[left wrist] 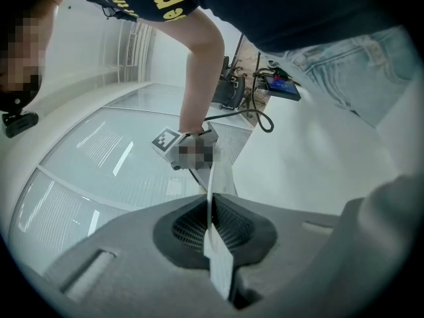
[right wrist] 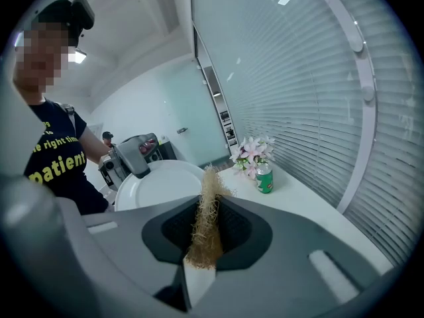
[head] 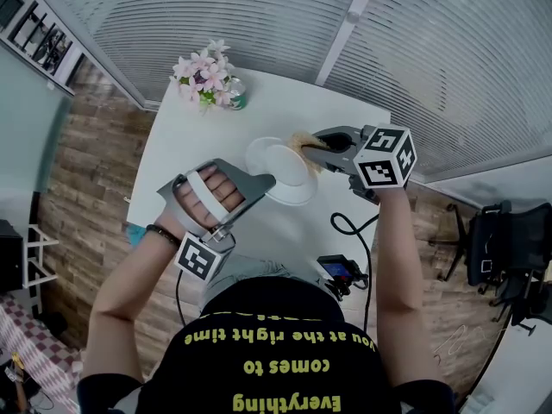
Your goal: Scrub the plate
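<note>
So the plate (head: 285,172) was up off the table (head: 190,153), tilted over the middle of it. In the head view it looked like an oval with its long axis running far-left to near-right. Its hollow face was turned toward the right gripper (head: 312,150). The left gripper view caught it dead edge-on, just a thin white line.

The table was plain white, with pink flowers (head: 205,74) and a green can (head: 236,102) at the far-left corner and a black cable (head: 345,227) snaking in on the near right. Slatted blinds (head: 448,50) ran along the far side and there was a wood plank floor (head: 86,162) to the left.

The left gripper (head: 269,179) had its jaws pinched nearly together on the plate's near-left rim. The right gripper's jaws were a little apart, clamped on a straw-coloured fibrous scrubber (right wrist: 209,217). Its tuft poked past the tips right at the plate's far-right rim. I couldn't tell if it was actually touching.
</note>
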A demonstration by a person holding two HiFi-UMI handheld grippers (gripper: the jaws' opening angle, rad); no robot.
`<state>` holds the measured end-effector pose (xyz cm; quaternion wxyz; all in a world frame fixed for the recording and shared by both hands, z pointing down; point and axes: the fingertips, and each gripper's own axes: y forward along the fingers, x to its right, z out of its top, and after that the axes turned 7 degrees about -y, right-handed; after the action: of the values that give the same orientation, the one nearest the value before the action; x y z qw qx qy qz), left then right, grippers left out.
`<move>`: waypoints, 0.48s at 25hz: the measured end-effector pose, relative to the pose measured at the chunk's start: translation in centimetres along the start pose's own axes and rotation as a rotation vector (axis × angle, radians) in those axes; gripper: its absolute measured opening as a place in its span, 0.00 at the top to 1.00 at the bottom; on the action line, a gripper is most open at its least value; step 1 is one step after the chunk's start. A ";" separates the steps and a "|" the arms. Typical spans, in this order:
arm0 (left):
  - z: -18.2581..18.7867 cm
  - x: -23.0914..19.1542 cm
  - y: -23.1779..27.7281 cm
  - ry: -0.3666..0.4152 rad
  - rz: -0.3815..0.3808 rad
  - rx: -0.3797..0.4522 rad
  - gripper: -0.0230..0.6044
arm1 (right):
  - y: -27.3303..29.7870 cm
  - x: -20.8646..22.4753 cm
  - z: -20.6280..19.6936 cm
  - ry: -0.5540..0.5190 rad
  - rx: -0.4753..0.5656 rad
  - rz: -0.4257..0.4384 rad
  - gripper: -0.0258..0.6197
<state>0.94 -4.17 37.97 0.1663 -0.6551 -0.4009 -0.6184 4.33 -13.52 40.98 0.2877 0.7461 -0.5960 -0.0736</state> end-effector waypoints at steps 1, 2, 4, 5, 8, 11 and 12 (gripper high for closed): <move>0.0 0.0 0.0 -0.002 -0.001 -0.002 0.95 | -0.1 -0.2 0.2 -0.009 -0.001 0.001 0.88; 0.0 0.0 0.1 -0.003 -0.002 -0.003 0.95 | -0.2 -0.5 0.4 -0.017 0.001 0.004 0.88; 0.1 0.0 0.1 -0.001 -0.004 -0.006 0.95 | -0.3 -1.3 1.0 -0.029 0.015 0.026 0.88; 0.0 0.0 0.2 0.000 -0.005 -0.007 0.95 | -0.4 -1.8 1.3 -0.034 0.024 0.042 0.88; -0.2 -0.1 0.4 -0.001 -0.004 -0.013 0.95 | -0.3 -3.4 2.2 -0.058 0.032 0.084 0.88; -0.4 0.0 0.5 -0.003 -0.005 -0.019 0.95 | -0.2 -5.0 3.0 -0.078 0.045 0.132 0.88; -0.4 -0.1 0.5 -0.003 -0.005 -0.021 0.95 | -0.3 -5.4 3.3 -0.085 0.049 0.144 0.88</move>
<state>1.02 -4.75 38.10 0.1573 -0.6568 -0.3964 -0.6220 1.55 -9.55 36.87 0.2486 0.7044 -0.6612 -0.0697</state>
